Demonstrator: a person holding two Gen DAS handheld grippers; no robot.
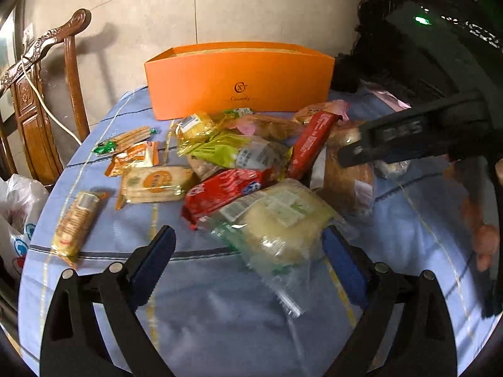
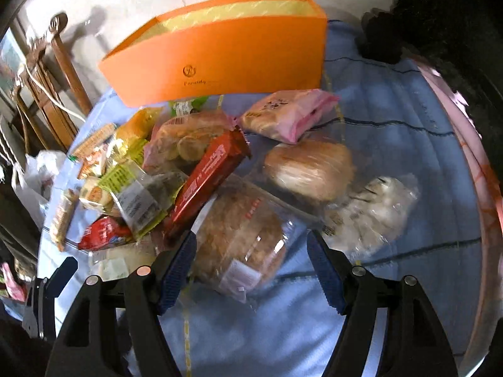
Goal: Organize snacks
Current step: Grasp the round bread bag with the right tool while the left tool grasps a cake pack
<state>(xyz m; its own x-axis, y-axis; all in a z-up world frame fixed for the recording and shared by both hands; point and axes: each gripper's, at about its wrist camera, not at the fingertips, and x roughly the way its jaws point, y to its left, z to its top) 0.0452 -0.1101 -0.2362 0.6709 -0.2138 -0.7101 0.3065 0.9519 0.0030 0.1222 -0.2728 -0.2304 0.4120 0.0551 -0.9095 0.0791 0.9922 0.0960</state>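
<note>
With both jaw pairs spread and nothing gripped, the left gripper (image 1: 248, 248) is poised over a pale bun packet (image 1: 276, 223) and the right gripper (image 2: 251, 257) over a brown bread pack (image 2: 242, 245), presumably for loading into the orange box (image 1: 239, 81) behind the heap
</note>
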